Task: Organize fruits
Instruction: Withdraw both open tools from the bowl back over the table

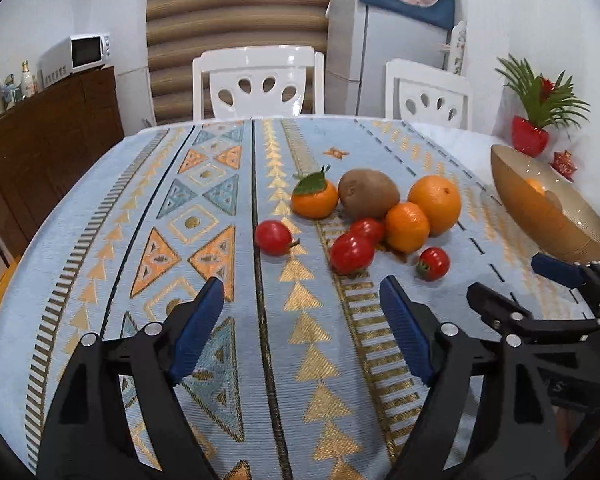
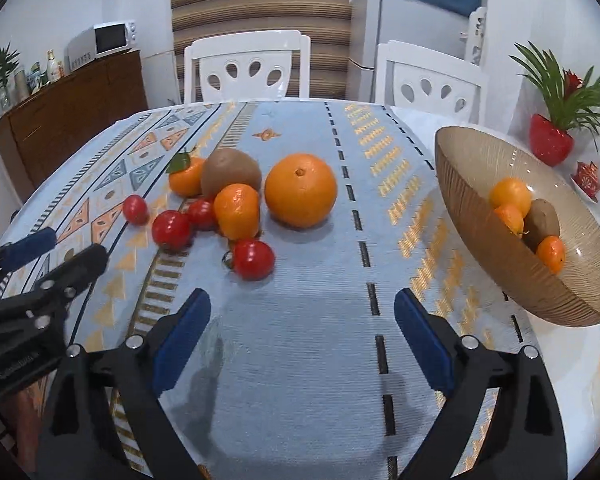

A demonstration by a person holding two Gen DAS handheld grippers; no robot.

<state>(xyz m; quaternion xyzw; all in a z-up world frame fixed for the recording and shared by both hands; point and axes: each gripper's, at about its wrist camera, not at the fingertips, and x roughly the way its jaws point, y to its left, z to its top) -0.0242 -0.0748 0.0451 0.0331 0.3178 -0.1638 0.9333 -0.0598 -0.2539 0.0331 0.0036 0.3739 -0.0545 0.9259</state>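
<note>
A pile of fruit lies mid-table: a big orange [image 2: 301,189] [image 1: 435,204], a kiwi [image 2: 231,173] [image 1: 368,193], a leafed mandarin [image 1: 314,197] [image 2: 185,175], a second mandarin [image 2: 237,210] [image 1: 406,226] and several cherry tomatoes, the nearest one [image 2: 253,259] [image 1: 433,263]. A brown glass bowl [image 2: 476,248] [image 1: 512,204] at the right holds mandarins and a kiwi [image 2: 541,220]. My left gripper [image 1: 302,294] is open and empty, short of the pile. My right gripper [image 2: 302,308] is open and empty, just short of the nearest tomato.
A patterned blue and gold cloth [image 2: 320,360] covers the table. Two white chairs [image 2: 246,66] [image 2: 430,80] stand at the far edge. A red vase with a plant [image 2: 550,140] stands beyond the bowl. A wooden sideboard [image 1: 48,136] with a microwave is at the left.
</note>
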